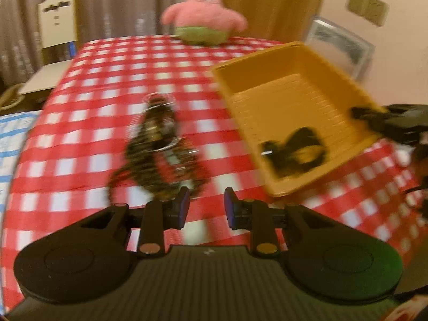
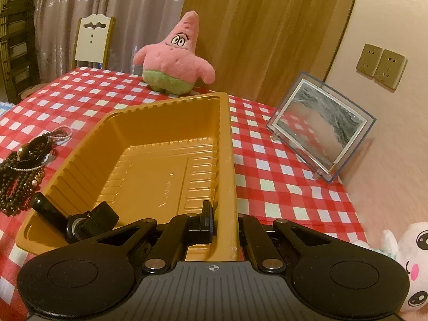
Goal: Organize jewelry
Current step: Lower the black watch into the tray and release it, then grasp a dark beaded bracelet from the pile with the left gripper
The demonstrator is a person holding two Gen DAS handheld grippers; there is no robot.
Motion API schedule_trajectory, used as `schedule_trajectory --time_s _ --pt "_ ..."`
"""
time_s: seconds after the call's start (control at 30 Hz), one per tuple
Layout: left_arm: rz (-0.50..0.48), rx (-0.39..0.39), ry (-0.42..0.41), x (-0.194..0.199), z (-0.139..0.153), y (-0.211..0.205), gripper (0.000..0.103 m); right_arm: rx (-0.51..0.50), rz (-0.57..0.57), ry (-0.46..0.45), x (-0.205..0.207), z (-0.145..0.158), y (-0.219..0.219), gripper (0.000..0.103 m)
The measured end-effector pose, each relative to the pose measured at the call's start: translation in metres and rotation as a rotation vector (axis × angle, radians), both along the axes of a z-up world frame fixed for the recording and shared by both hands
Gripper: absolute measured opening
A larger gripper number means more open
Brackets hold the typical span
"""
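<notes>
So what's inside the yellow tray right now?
One dark jewelry piece lies in the yellow tray, too blurred to identify. The right gripper hides the near corner.

No legible wording, brand or number anywhere. Only a small crosshair mark [image 2: 214, 267], a circle cut by a cross, printed in white on the ribbed grey body of the right gripper [image 2: 223, 223]. A matching white mark on the left gripper [image 1: 207, 206] body, too blurred to make out. Faint embossed characters [image 2: 169, 184] moulded into the floor of the yellow tray [image 2: 230, 160], too small to read. Nothing written on the checked cloth of the worktop [image 2: 281, 176] or on the wall sockets [image 2: 381, 65].
</notes>
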State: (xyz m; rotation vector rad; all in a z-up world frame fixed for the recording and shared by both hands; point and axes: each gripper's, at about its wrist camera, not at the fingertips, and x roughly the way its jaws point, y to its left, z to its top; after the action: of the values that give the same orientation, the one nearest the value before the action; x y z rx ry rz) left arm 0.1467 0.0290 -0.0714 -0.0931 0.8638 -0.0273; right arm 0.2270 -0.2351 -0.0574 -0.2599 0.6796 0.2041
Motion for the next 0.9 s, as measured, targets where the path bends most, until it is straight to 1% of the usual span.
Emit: schedule_trajectory --time_s 0.1,0.23,0.33,0.4,0.5,0.63,0.67,0.77,0.9 --pt "0.019 0.062 -0.003 0.000 -0.006 0.011 0.023 -0.002 -0.007 -0.004 -0.001 0.001 0.000 0.003" --pt "0.015 0.106 -0.003 0.004 -0.014 0.017 0.022 -0.008 -0.012 -0.007 -0.003 0.001 0.001 0.003" --pt "0.006 0.156 0.022 0.011 -0.026 0.018 0.021 -0.011 -0.014 -0.005 -0.003 0.002 0.002 0.003" --pt "-0.006 0.173 0.042 0.015 -0.034 0.020 0.018 -0.013 -0.014 -0.006 -0.004 0.002 0.002 0.003" --pt "-0.014 0.178 0.065 0.020 -0.044 0.025 0.016 -0.016 -0.017 -0.005 -0.005 0.002 0.003 0.003" --pt "-0.023 0.170 0.077 0.025 -0.050 0.028 0.015 -0.022 -0.016 -0.006 -0.005 0.003 0.003 0.003" --pt "-0.028 0.168 0.075 0.025 -0.051 0.028 0.014 -0.022 -0.017 -0.005 -0.005 0.003 0.003 0.003" --pt "-0.053 0.149 0.081 0.027 -0.050 0.028 0.007 -0.022 -0.017 -0.005 -0.005 0.003 0.003 0.003" --pt "-0.050 0.129 0.075 0.023 -0.043 0.030 0.006 -0.022 -0.015 -0.005 -0.005 0.003 0.003 0.003"
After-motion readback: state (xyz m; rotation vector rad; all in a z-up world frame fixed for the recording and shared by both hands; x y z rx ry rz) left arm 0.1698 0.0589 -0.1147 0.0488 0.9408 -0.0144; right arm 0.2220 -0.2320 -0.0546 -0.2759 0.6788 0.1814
